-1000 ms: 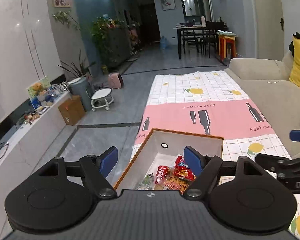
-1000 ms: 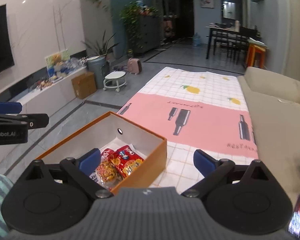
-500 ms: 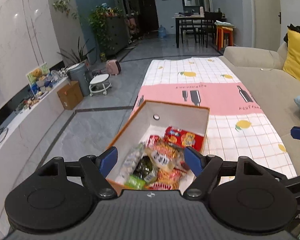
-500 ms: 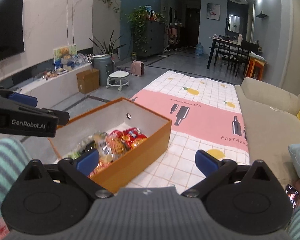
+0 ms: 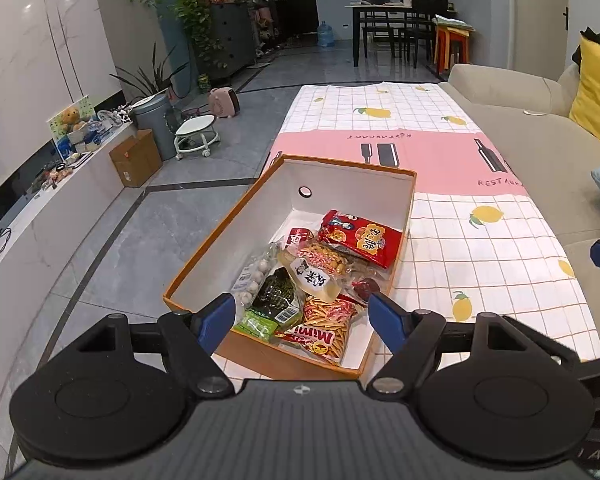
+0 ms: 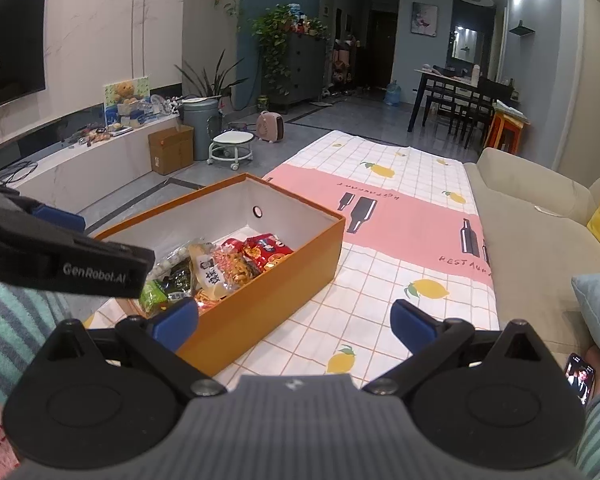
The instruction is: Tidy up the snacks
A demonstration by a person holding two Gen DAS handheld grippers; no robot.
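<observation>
An orange box [image 5: 188,278] with a white inside stands on the patterned tablecloth [image 5: 480,240]; it also shows in the right wrist view [image 6: 268,300]. Several snack packets lie in its near half: a red packet [image 5: 360,238], a Mimi packet [image 5: 324,328], a green packet [image 5: 270,306]. My left gripper [image 5: 302,316] is open and empty, above the box's near end. My right gripper [image 6: 294,320] is open and empty, over the cloth to the right of the box. The left gripper's body [image 6: 60,256] shows in the right wrist view.
A beige sofa [image 5: 540,152] with a yellow cushion [image 5: 596,88] runs along the table's right side. A phone [image 6: 579,376] lies near the right edge. On the floor at left stand a cardboard box [image 5: 136,158], a wheeled stool [image 5: 196,136] and a TV bench [image 5: 40,208].
Both grippers have pulled back and risen from the box, so more of the box and its snacks shows. Both stay open and empty.
</observation>
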